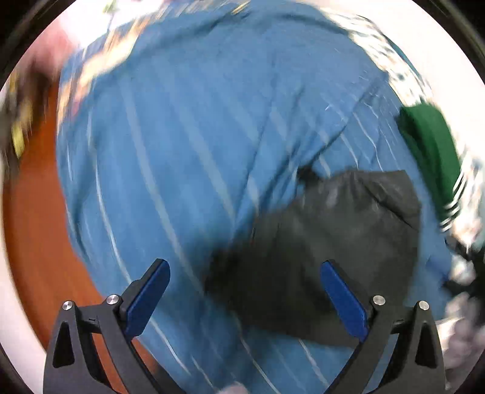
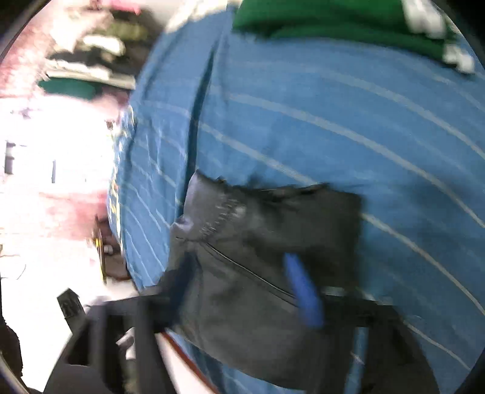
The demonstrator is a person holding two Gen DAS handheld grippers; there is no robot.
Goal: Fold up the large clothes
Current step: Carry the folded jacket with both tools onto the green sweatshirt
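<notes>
A black folded garment [image 1: 333, 251] with a zip lies on a blue sheet with thin white stripes [image 1: 197, 136]. My left gripper [image 1: 244, 264] hangs above the garment's left edge, its blue pads [image 1: 148, 300] wide apart and holding nothing. In the right wrist view, which is blurred, the same black garment [image 2: 266, 242] fills the lower middle on the blue sheet [image 2: 348, 127]. My right gripper [image 2: 242, 282] stands open over it, one blue pad [image 2: 303, 291] showing on the right and the dark left finger near the garment's left edge. Neither pad presses the cloth.
A green garment with white stripes [image 1: 430, 151] lies at the sheet's far right edge, and appears at the top in the right wrist view [image 2: 333, 24]. An orange-brown surface [image 1: 33, 227] borders the sheet on the left. A pile of clothes [image 2: 88, 60] sits beyond the sheet's edge.
</notes>
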